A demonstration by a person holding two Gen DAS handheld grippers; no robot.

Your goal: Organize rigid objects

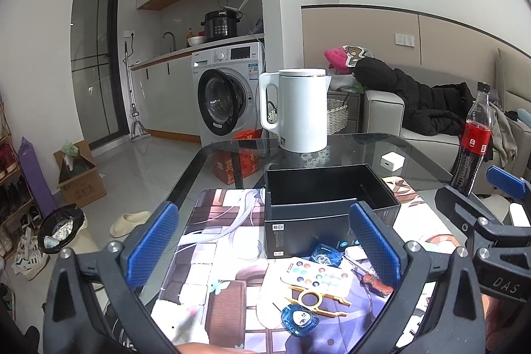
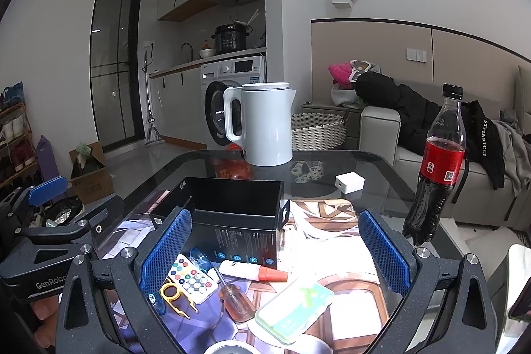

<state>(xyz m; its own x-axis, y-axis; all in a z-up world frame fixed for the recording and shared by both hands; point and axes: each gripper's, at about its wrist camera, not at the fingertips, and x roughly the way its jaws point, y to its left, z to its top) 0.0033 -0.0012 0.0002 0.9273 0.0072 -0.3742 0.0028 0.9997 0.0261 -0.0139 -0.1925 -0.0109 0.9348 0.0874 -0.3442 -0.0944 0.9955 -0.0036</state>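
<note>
Black cardboard, open-topped and showing nothing inside: the box (image 2: 232, 208) sits on the printed mat (image 2: 332, 221) of the glass table (image 2: 381, 175), just beyond the loose items I am here to sort. My right gripper (image 2: 275, 247) hangs over them with its blue pads spread wide, grasping nothing; my left gripper (image 1: 262, 241) is likewise released and empty, hovering to the left of it.

Near the box's front wall lie a white remote (image 2: 192, 277) with coloured buttons, a yellow key-shaped tool (image 2: 174, 294) touching its near edge, an orange-handled screwdriver (image 2: 235, 301), a white tube with an orange cap (image 2: 252, 271), and a flat white-and-green case (image 2: 295, 307) at near right. Two blue translucent pieces (image 1: 300, 319) are scattered among them.

I judge the sorting has not started: nothing is visible in the box. The next move calls for lowering one gripper onto a single item, probably the screwdriver or tube, and closing across its narrow width.

Far behind stand a white kettle (image 2: 265, 125) and, at right, a cola bottle (image 2: 438, 168).
</note>
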